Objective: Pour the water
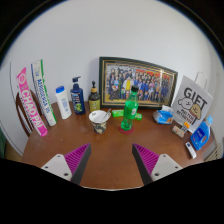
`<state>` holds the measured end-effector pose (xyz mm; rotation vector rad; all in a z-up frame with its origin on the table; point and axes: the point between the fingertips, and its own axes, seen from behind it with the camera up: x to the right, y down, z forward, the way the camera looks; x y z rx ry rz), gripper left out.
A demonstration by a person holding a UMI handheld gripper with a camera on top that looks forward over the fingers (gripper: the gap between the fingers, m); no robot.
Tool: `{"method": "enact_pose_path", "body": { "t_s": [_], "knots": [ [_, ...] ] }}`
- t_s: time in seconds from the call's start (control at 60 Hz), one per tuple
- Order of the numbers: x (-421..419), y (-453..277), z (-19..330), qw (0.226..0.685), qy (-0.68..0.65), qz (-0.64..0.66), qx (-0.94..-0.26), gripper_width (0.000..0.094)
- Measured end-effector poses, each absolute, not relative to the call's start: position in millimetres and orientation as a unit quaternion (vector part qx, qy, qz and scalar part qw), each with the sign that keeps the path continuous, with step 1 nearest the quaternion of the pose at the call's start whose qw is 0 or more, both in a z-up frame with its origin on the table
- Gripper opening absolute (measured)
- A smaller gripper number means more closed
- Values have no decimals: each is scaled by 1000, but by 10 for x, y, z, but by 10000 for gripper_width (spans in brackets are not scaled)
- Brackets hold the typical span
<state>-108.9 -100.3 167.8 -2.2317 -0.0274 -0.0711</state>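
Note:
A green plastic bottle (130, 107) stands upright on the brown table (110, 150), well beyond my fingers. A small patterned cup (99, 121) stands just to its left. My gripper (112, 160) is open and empty, its two pink pads (72, 159) wide apart over bare tabletop, short of both the cup and the bottle.
A framed group photo (138, 82) leans on the white wall behind. A dark blue bottle (77, 96), a white bottle (63, 102), a brown bottle (94, 97) and tall packages (36, 98) stand at the left. A gift sign (193, 104) and blue items (203, 136) stand at the right.

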Motion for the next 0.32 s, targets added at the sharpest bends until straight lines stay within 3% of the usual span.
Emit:
{"method": "enact_pose_path", "body": {
  "t_s": [0.317],
  "knots": [
    [-1161, -1143, 1871, 458, -15, -49, -888, 854]
  ]
}}
